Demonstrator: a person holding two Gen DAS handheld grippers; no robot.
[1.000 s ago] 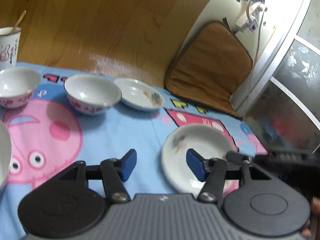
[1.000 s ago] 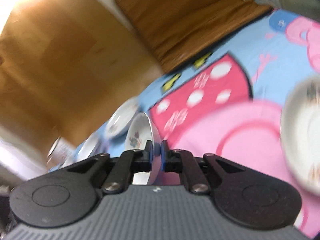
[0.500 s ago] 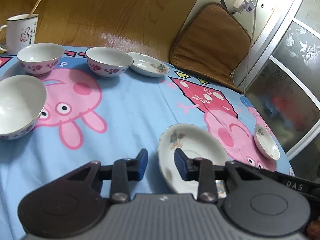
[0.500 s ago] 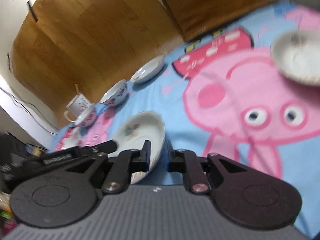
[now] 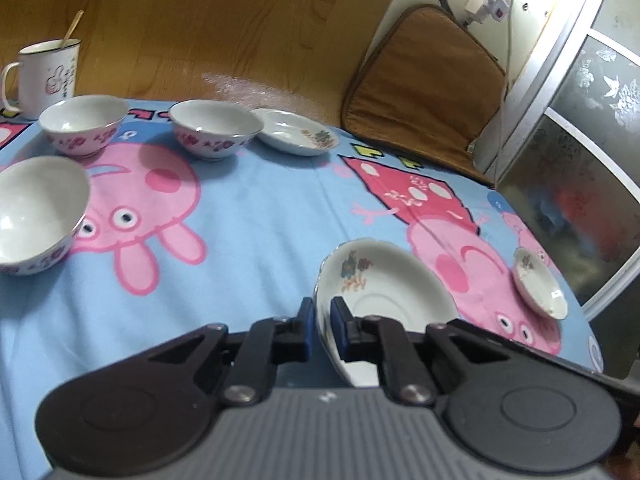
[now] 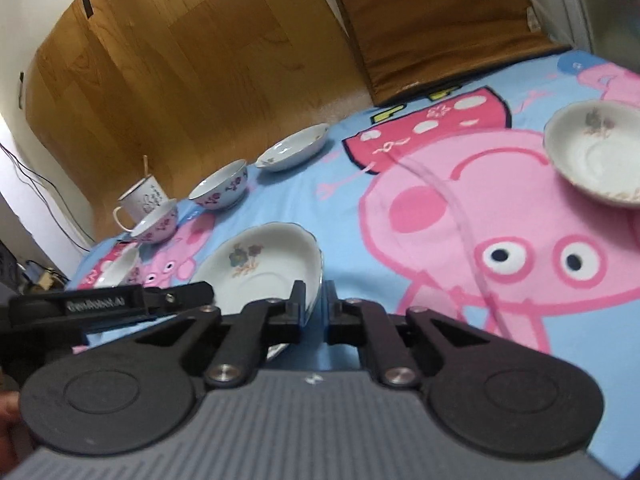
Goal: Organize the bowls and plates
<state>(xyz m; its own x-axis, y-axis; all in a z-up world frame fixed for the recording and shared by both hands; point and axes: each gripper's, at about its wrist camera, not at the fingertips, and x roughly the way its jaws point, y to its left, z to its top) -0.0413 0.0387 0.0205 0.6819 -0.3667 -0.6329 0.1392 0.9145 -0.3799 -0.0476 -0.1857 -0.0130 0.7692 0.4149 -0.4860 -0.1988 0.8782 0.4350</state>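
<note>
Both grippers pinch one flowered plate (image 5: 384, 292) low over the cartoon-print cloth (image 5: 256, 216): left gripper (image 5: 322, 322) clamped on its left rim, right gripper (image 6: 316, 308) on the opposite edge. Handover step, I'd say; next, one gripper lets go and the other carries it toward another plate (image 5: 298, 134).

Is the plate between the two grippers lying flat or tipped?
Tipped: the plate has its left rim raised off the cloth, pinched by the left gripper.

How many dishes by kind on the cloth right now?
Bowls: 3
Plates: 3
Mug: 1
Total: 7
</note>
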